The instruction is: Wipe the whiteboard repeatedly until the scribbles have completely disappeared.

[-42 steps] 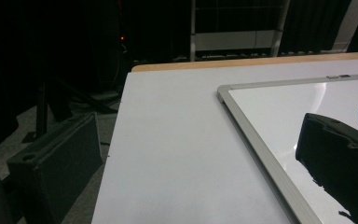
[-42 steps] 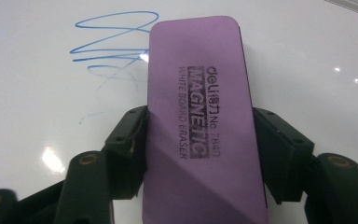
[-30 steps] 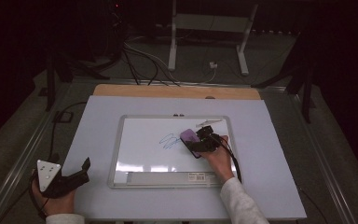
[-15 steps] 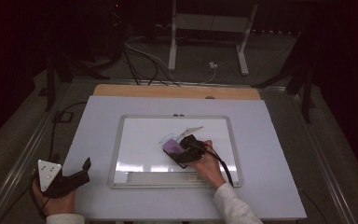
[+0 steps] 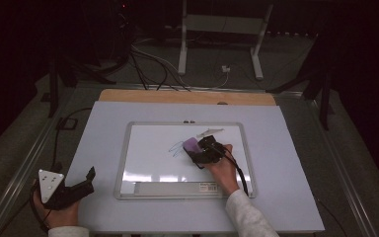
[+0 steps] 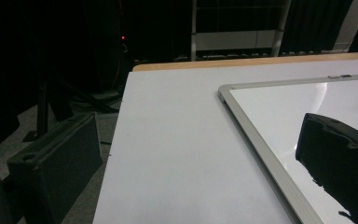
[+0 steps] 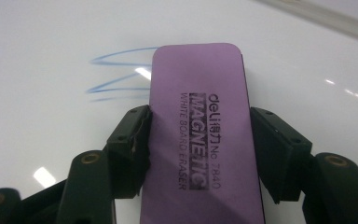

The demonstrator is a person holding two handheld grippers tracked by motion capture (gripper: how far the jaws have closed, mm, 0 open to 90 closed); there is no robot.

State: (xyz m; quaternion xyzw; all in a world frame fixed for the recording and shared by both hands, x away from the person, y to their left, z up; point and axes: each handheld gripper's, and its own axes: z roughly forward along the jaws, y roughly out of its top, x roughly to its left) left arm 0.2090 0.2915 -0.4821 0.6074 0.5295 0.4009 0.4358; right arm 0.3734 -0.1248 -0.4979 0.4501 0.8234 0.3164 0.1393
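A purple magnetic whiteboard eraser (image 7: pixel 198 121) lies flat on the whiteboard (image 5: pixel 128 163), and my right gripper (image 7: pixel 198 126) is shut on its long sides. In the high view the eraser (image 5: pixel 192 145) and right gripper (image 5: pixel 203 150) sit near the board's middle, just right of some thin blue pen strokes (image 5: pixel 176 147). Those strokes (image 7: pixel 114 74) run out to the left of the eraser's far end. My left gripper (image 5: pixel 88 177) rests off the board at the table's front left corner. Its jaws stand wide apart with nothing between them (image 6: pixel 196 158).
The whiteboard's metal frame (image 6: pixel 249 128) lies on a pale table top (image 5: pixel 286 163) with a wooden strip (image 5: pixel 187 97) along the far edge. A faint grey smear (image 5: pixel 210 132) marks the board above the eraser. Cables (image 5: pixel 148 64) and a metal stand (image 5: pixel 217 29) are on the floor beyond.
The right gripper swept the eraser left and toward the front edge over the blue scribble, then came back to the right. The left gripper stayed put.
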